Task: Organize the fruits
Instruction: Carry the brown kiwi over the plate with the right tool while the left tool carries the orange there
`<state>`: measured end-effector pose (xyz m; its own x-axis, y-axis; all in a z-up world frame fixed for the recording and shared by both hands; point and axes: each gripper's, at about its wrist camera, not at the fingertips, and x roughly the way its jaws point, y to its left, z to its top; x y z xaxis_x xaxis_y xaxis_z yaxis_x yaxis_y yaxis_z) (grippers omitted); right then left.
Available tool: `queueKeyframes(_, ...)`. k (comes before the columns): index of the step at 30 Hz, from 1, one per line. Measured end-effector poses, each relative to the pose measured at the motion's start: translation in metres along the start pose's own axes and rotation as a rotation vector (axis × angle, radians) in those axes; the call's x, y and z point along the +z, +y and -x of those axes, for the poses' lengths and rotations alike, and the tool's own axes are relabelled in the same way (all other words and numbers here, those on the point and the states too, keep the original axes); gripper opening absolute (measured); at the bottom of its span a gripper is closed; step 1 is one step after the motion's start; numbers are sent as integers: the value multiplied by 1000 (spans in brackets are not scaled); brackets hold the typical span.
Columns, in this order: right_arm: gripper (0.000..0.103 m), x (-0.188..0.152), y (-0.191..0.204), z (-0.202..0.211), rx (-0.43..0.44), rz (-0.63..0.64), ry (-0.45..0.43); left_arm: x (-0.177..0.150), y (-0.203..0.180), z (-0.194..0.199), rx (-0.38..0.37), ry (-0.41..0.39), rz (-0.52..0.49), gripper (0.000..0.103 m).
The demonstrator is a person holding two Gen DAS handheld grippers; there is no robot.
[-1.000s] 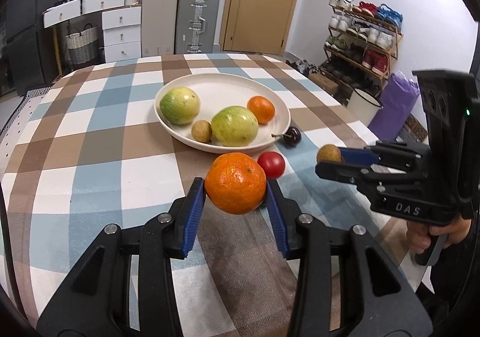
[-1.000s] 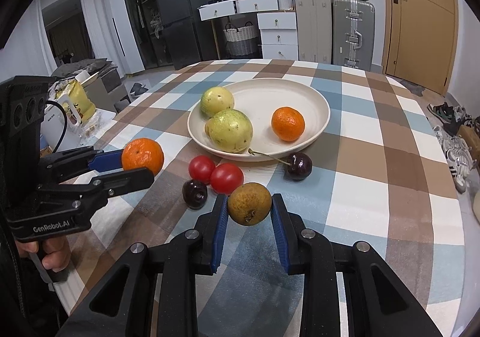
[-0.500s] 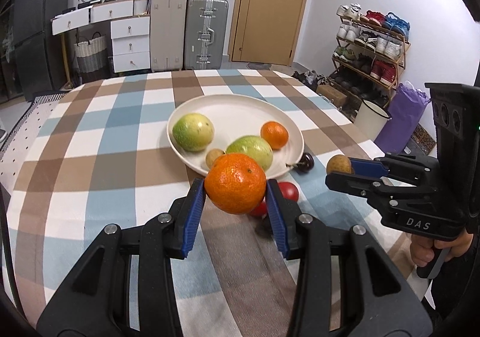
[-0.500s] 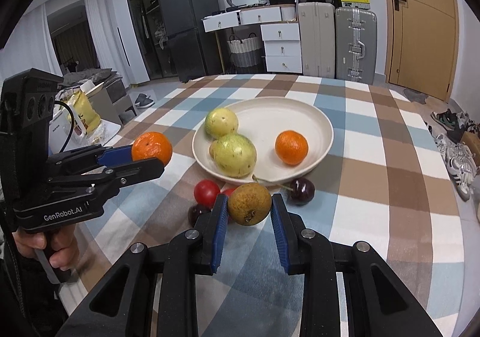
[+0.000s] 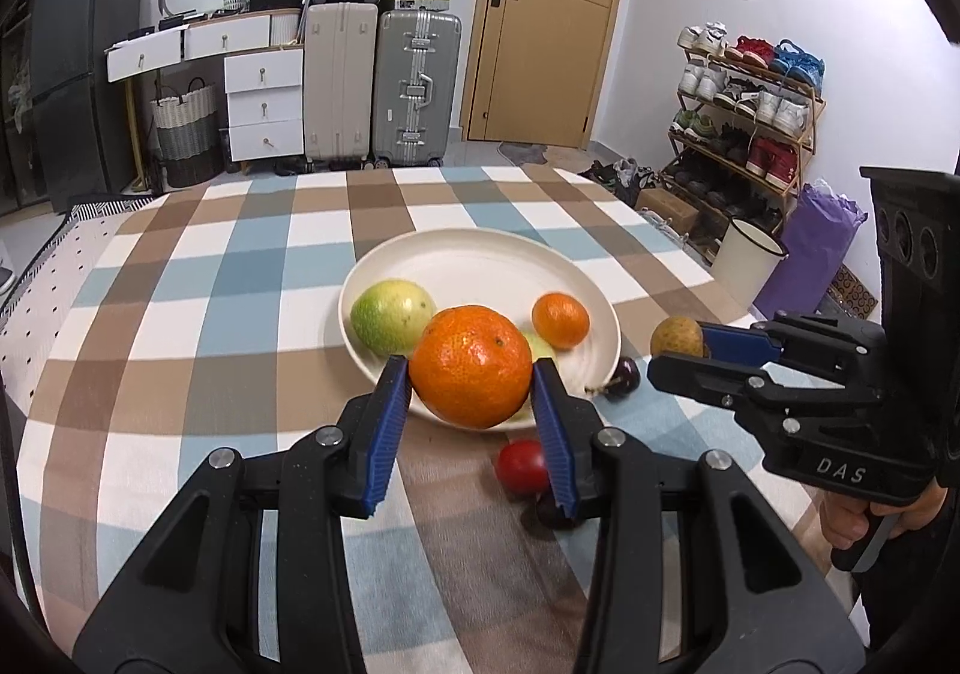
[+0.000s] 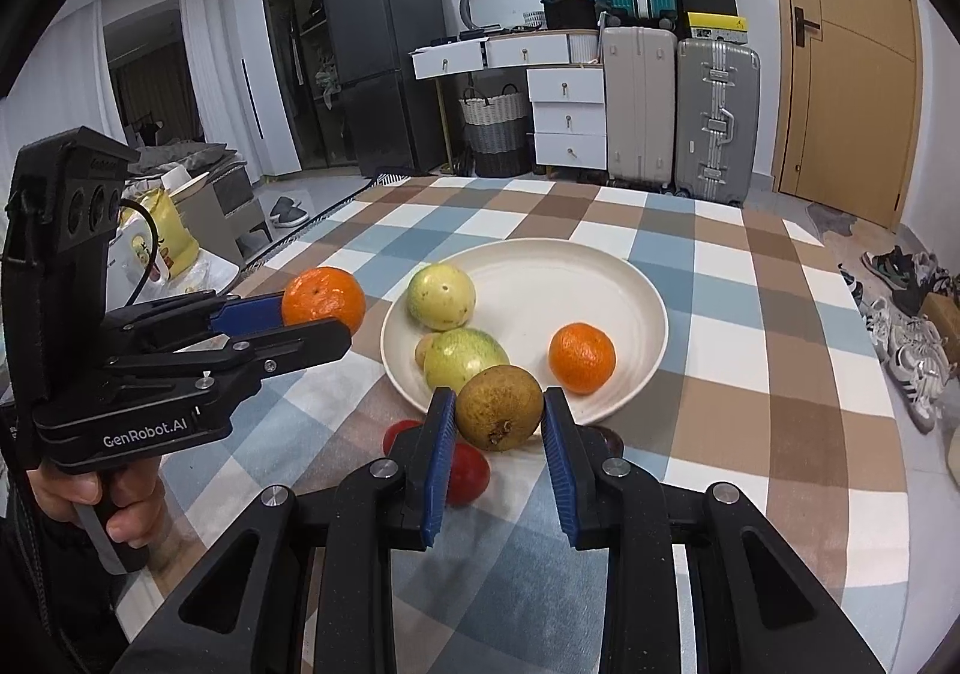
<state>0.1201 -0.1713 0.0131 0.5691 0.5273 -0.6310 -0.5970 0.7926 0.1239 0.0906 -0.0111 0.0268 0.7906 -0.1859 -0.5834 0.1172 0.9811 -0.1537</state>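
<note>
My left gripper is shut on a large orange held in the air just before the near rim of the white plate. My right gripper is shut on a small brown fruit, also lifted, near the plate's front edge. On the plate lie two green fruits, a small orange and a small brown fruit mostly hidden. In the left wrist view the right gripper shows at the right with the brown fruit.
Red tomatoes and dark cherries lie on the checked tablecloth in front of the plate. Suitcases, drawers and a door stand behind the table. A shoe rack and white bucket are off the right edge.
Both grippers rose and tilted up with their fruits still held. The plate now sits lower and nearer behind the fruits in both views.
</note>
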Motion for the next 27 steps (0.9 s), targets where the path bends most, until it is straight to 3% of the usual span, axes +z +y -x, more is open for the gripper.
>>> queueKeyframes(27,29,37,-31,-28,9,-33,-67,51,-4,-71,19,-19,-32,38)
